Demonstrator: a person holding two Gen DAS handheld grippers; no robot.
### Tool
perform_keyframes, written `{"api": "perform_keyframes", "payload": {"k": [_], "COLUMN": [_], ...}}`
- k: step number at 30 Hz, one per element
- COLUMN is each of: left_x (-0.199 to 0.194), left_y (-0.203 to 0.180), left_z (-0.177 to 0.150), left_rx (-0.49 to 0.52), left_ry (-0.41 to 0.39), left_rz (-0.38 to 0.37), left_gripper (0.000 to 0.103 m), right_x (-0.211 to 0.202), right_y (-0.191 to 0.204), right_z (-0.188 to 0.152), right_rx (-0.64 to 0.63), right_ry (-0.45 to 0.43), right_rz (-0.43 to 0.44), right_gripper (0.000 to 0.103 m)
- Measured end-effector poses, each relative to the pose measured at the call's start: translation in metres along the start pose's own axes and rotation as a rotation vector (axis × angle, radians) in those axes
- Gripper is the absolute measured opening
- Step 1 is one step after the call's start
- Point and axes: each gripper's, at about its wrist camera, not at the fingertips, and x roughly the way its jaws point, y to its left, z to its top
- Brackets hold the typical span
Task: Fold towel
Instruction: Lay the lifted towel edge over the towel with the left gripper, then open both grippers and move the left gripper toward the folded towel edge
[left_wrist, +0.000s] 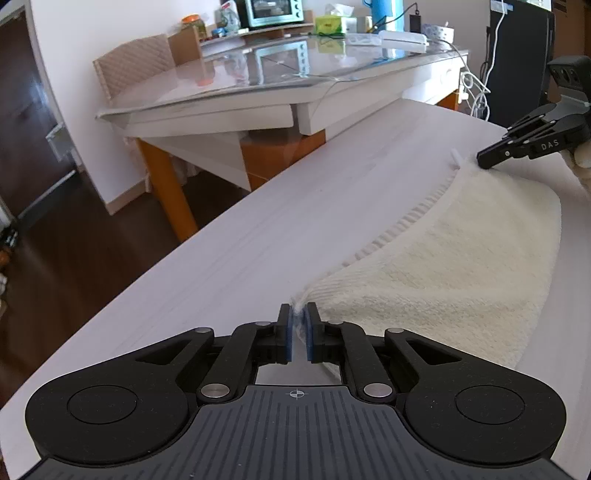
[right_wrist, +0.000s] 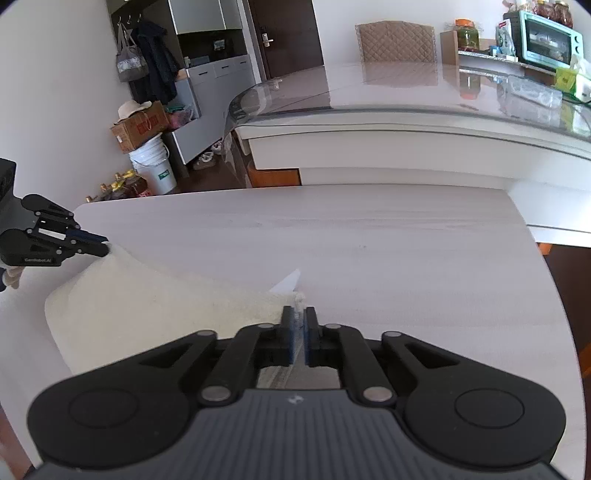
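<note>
Left claw (left_wrist: 299, 319) and right claw (right_wrist: 300, 320), barely parted, each nipping one fringed corner of cream terry towel (left_wrist: 461, 258); towel's fringed edge stretched between them across pale table (left_wrist: 258, 221).

Cream towel (left_wrist: 461, 258), ribbed edge; pale grey table (left_wrist: 258, 236); black hand-held grippers.

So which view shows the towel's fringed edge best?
The left wrist view: the towel spreads across its right half, and the fringed edge runs clearly from the left gripper to the right gripper. The right wrist view shows the towel's plain surface and one corner, but the fringe is hardly visible.
</note>
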Motion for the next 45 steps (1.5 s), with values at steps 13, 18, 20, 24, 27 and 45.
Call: {"api": "perform_keyframes", "payload": {"k": [13, 18, 20, 24, 27, 45], "left_x": [-0.044, -0.065, -0.077, -0.094, -0.103, -0.118], "left_y": [0.021, 0.014, 0.013, 0.012, 0.012, -0.012], "left_z": [-0.029, -0.046, -0.055, -0.068, -0.074, -0.09], "left_rx": [-0.093, -0.103, -0.119, -0.129, -0.132, -0.038], "left_ry": [-0.023, -0.038, -0.051, -0.067, -0.077, -0.117], "left_rz": [0.072, 0.076, 0.075, 0.082, 0.084, 0.029], "left_gripper": [0.032, 0.036, 0.036, 0.04, 0.042, 0.044], "right_x": [-0.032, -0.018, -0.01, 0.012, 0.026, -0.002], "right_y": [0.097, 0.186, 0.214, 0.265, 0.277, 0.266], "right_z": [-0.011, -0.022, -0.024, -0.024, -0.02, -0.031], "right_rx": [-0.156, -0.379, -0.456, -0.596, -0.593, -0.446], "right_ry": [-0.056, -0.032, -0.022, 0.008, 0.039, 0.23], "right_rz": [0.129, 0.202, 0.207, 0.214, 0.233, 0.486], "right_gripper": [0.023, 0.024, 0.024, 0.026, 0.027, 0.045]}}
